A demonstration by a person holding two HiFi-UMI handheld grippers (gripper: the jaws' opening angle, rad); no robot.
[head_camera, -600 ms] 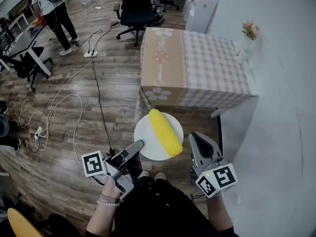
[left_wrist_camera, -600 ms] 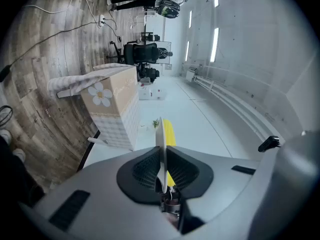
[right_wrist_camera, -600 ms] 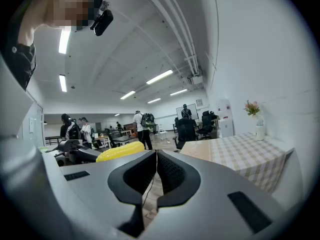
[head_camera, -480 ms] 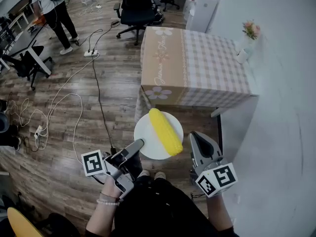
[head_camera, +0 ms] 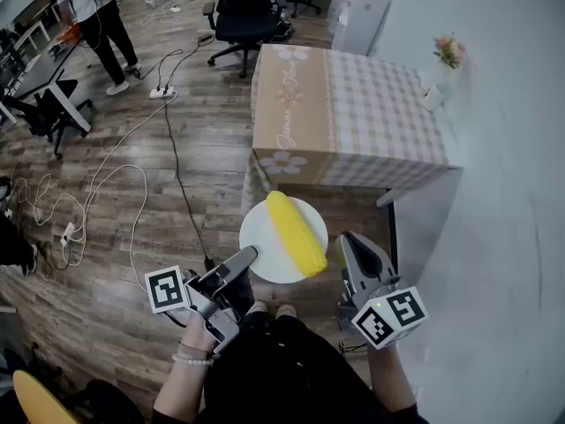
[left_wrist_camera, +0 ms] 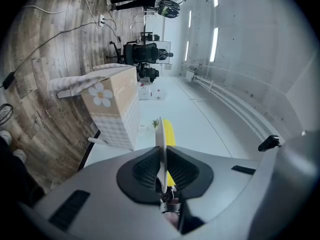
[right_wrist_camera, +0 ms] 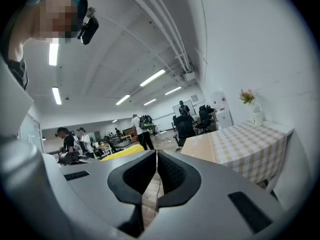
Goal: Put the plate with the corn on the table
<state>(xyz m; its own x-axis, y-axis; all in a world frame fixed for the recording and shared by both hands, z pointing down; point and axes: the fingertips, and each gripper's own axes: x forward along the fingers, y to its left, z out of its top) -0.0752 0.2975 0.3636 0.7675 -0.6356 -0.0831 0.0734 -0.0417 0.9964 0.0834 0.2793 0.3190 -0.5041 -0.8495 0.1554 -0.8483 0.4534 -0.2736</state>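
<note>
A white plate carries a yellow cob of corn and hangs over the wooden floor, in front of the table. My left gripper is shut on the plate's near left rim. In the left gripper view the plate stands edge-on between the pads, with the corn behind it. My right gripper is beside the plate's right edge, shut with nothing in it. In the right gripper view its jaws meet, and the corn shows to their left. The table has a checked cloth.
A small vase of flowers stands on the table's far right corner by the white wall. An office chair and a white cabinet are beyond the table. Cables and a power strip lie on the floor at left, near a standing person.
</note>
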